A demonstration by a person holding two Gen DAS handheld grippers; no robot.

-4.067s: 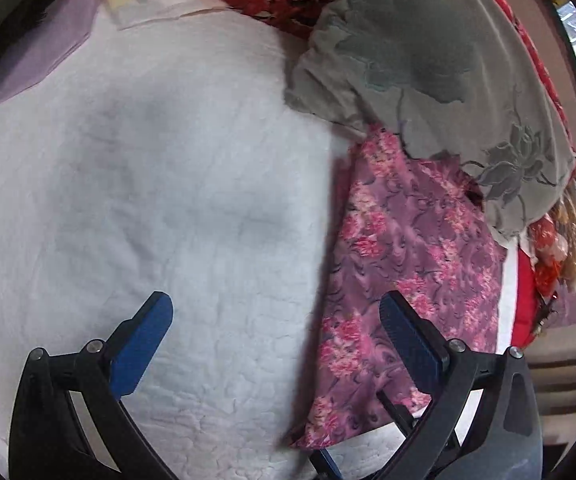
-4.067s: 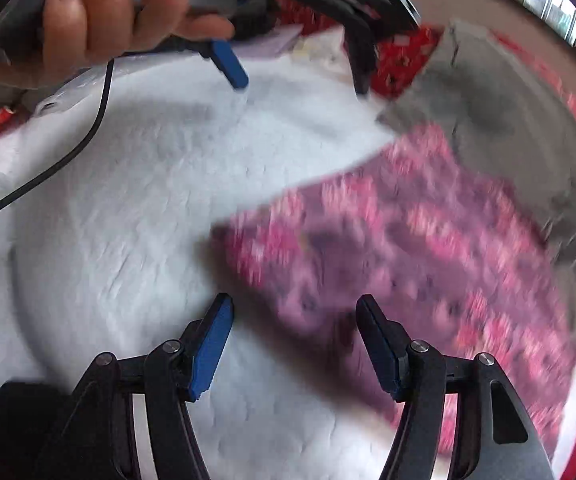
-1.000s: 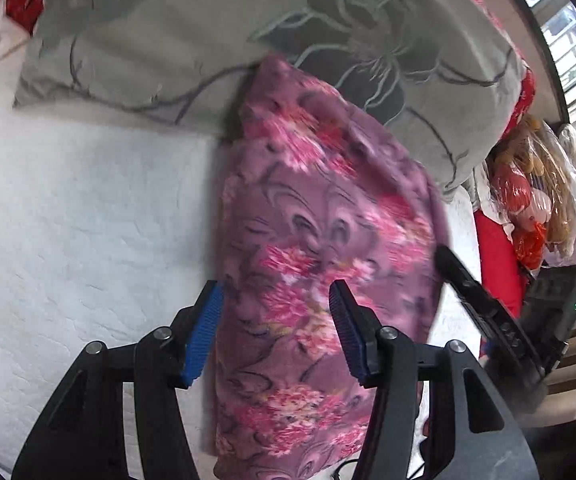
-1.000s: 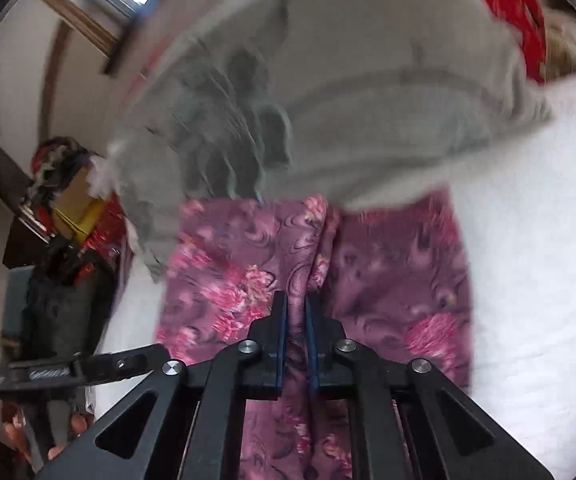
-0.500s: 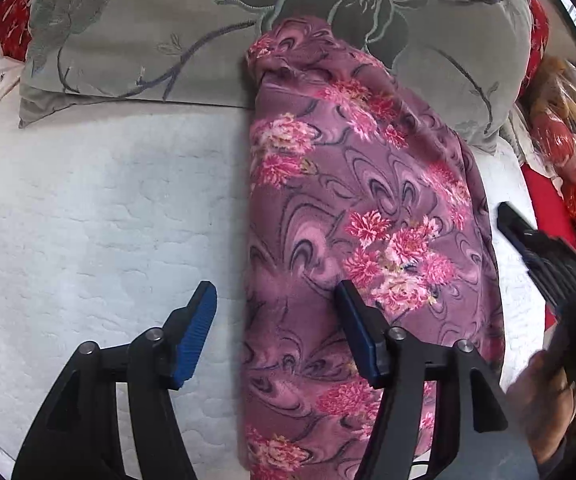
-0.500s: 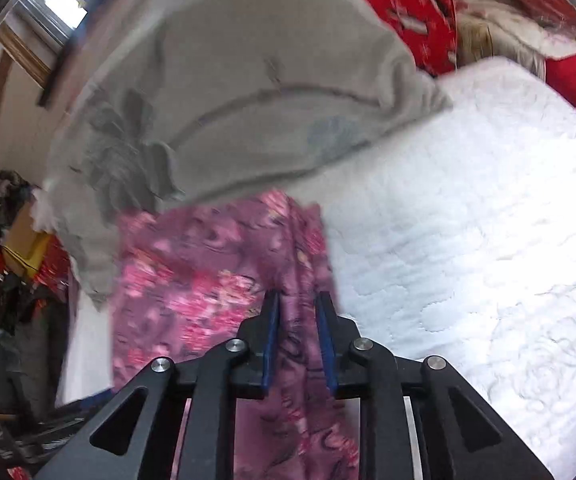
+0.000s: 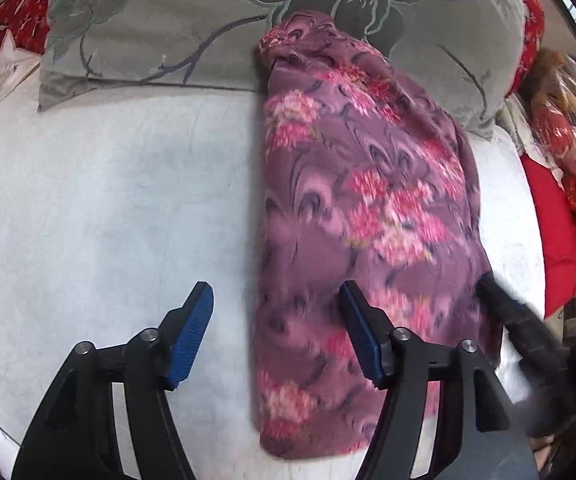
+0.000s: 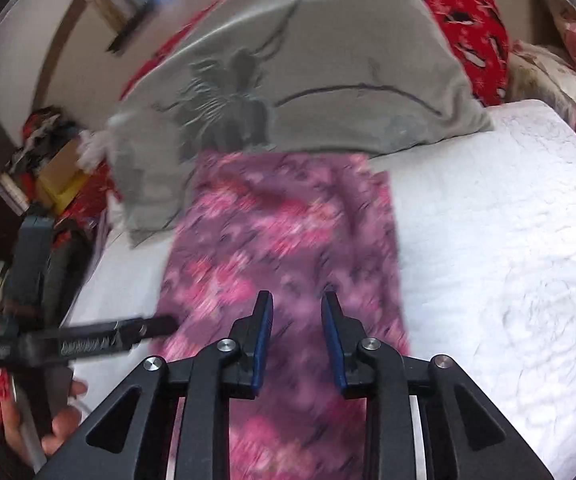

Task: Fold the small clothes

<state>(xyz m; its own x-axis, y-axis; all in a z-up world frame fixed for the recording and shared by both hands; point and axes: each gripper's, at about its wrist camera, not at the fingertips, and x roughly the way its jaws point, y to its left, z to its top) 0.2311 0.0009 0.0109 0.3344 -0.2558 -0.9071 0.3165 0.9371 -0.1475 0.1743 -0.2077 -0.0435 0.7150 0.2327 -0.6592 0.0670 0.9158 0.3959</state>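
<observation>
A purple garment with pink flowers (image 7: 352, 216) lies as a long folded strip on the white quilted bed (image 7: 107, 208), its far end against a grey flowered pillow (image 7: 191, 20). My left gripper (image 7: 277, 320) hovers over the strip's near left edge, jaws opening, with the edge below them and nothing pinched. In the right wrist view the garment (image 8: 283, 232) runs away from my right gripper (image 8: 298, 304), whose jaws stand narrowly apart and are opening above the cloth without pressing it. Each gripper shows in the other's view: the right gripper (image 7: 520, 320), the left gripper (image 8: 87, 340).
A hand (image 8: 59, 420) holds the left gripper at the bed's edge. Red patterned bedding (image 8: 472, 12) lies behind the pillow. Bagged toys (image 7: 564, 136) and a red cushion (image 7: 552, 216) crowd the bed's far side. Bare white quilt (image 8: 508, 280) spreads beside the garment.
The right gripper's jaws, shut on a fold of the garment a second ago, have parted and the fold lies flat. The left jaws have widened. Both grippers have drawn back along the strip.
</observation>
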